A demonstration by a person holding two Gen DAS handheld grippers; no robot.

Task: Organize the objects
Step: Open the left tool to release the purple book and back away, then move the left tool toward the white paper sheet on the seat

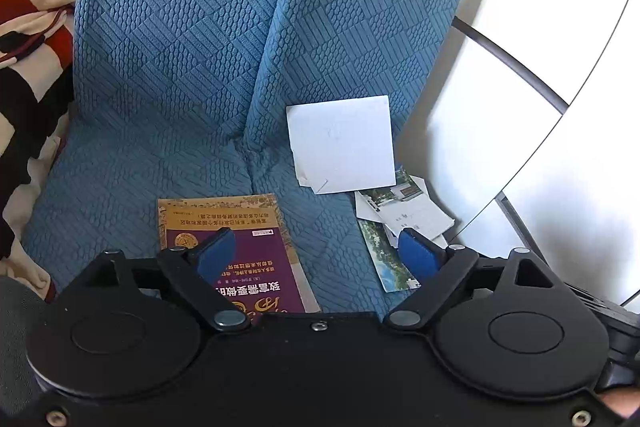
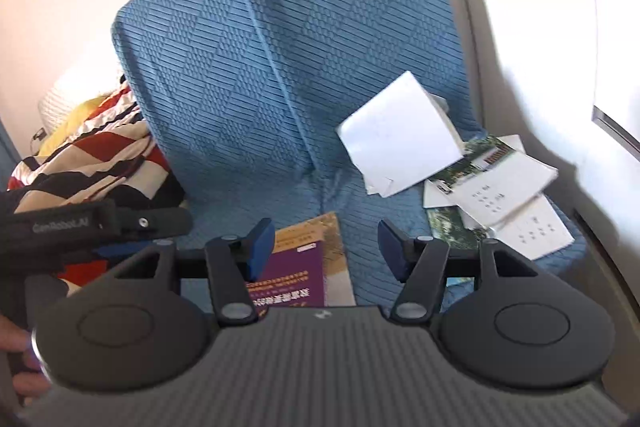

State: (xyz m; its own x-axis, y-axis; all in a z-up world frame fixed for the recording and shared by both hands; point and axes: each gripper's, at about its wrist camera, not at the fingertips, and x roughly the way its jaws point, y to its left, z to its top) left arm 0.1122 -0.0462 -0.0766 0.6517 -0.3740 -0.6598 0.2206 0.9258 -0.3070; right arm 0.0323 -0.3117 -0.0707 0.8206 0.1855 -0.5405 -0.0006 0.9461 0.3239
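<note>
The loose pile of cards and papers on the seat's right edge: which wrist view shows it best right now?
The right wrist view. There the pile of cards and papers lies spread in the open, past the right gripper. In the left wrist view the pile looks smaller, and the left gripper hides its near part behind one finger.

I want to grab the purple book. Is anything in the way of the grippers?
Nothing visible. The purple and tan paperback book lies bare on the blue quilted seat cover, below the open left gripper and right gripper. The loose white papers lie apart, to the right.
</note>
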